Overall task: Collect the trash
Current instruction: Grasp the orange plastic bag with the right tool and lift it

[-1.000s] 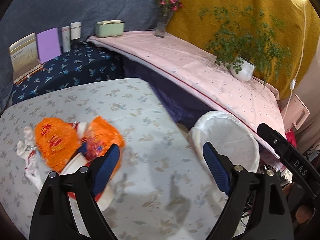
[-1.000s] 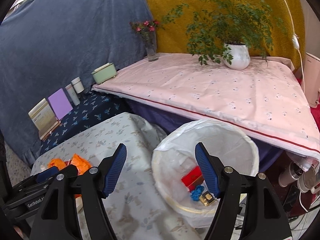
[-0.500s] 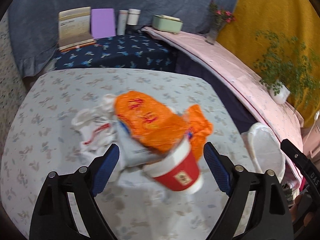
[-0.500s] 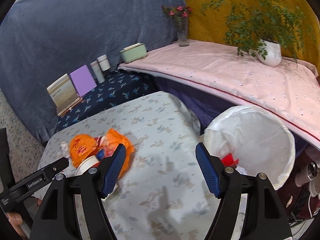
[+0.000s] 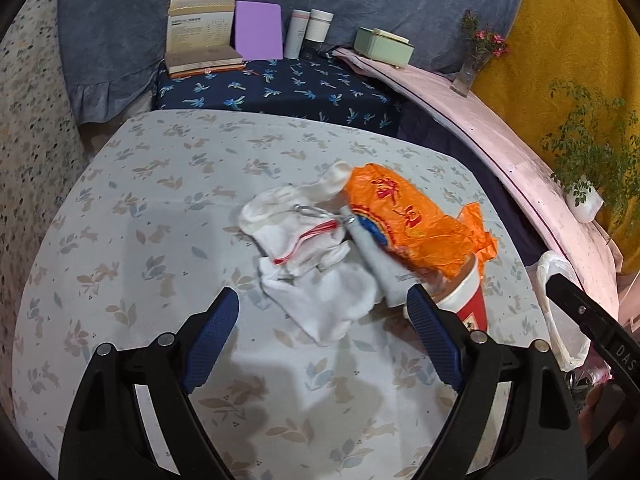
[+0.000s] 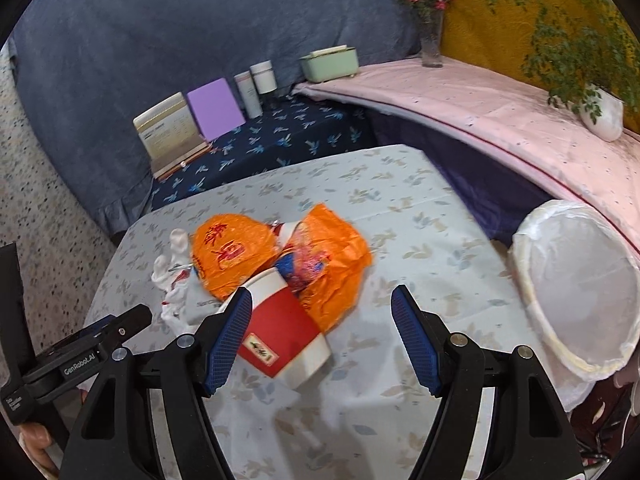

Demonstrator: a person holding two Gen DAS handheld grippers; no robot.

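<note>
Orange crinkled wrapper [image 6: 276,258] printed with red characters drapes over a red-and-white paper cup [image 6: 284,328] lying on its side on the counter [image 6: 400,216], the cup's base toward the right tool [image 6: 320,338], its mouth under the wrapper. White crumpled cloth [image 5: 316,264] touches the wrapper's left. Both tools hover wide apart, gripping nothing: the left tool [image 5: 324,338] just before the cloth, the right beside the cup; a white-lined bin [image 6: 576,288] stands right of the counter

Crinkled, glossy orange plastic wrapper [image 5: 412,224] over a smooth red-and-white paper cup [image 6: 286,334]; soft matt white cloth socks [image 5: 316,276] (one metal clip); matt leaf-print cotton tablecloth [image 5: 160,208]; thin translucent white plastic bin liner [image 6: 580,292].
</note>
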